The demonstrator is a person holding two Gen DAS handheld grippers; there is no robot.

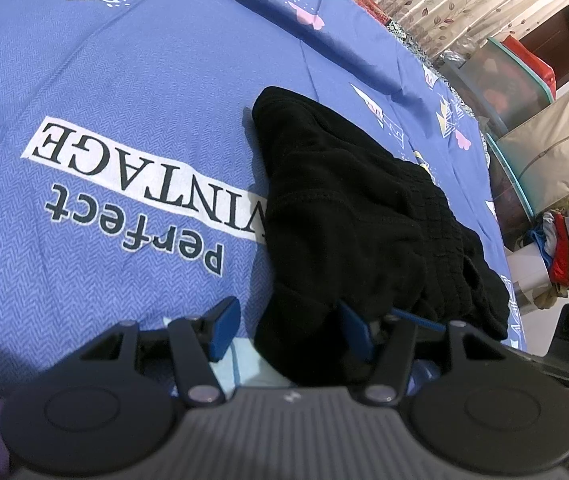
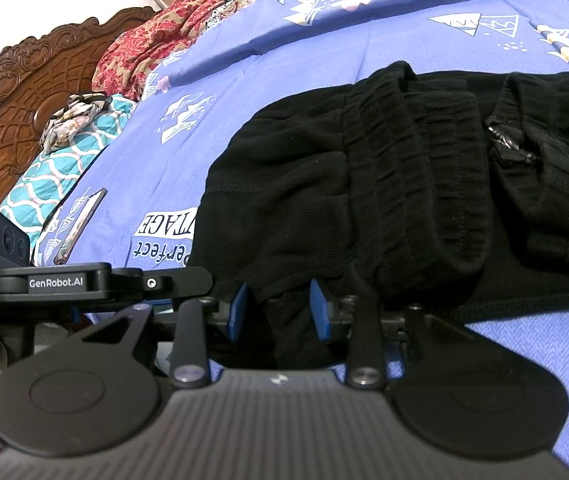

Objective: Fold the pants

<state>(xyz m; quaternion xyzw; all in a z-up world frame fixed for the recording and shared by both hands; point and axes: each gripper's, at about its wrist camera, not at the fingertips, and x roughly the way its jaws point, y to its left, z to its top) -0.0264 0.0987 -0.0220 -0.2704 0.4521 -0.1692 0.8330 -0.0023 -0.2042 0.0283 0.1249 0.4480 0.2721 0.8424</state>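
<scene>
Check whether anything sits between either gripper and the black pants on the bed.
Nothing visible does. Black pants fabric already lies between the fingers of the left gripper and of the right gripper. Only blue bedsheet surrounds the bundle; the phone lies well off to the side.

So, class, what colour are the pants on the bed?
Black pants, clearest in the right wrist view.
</scene>
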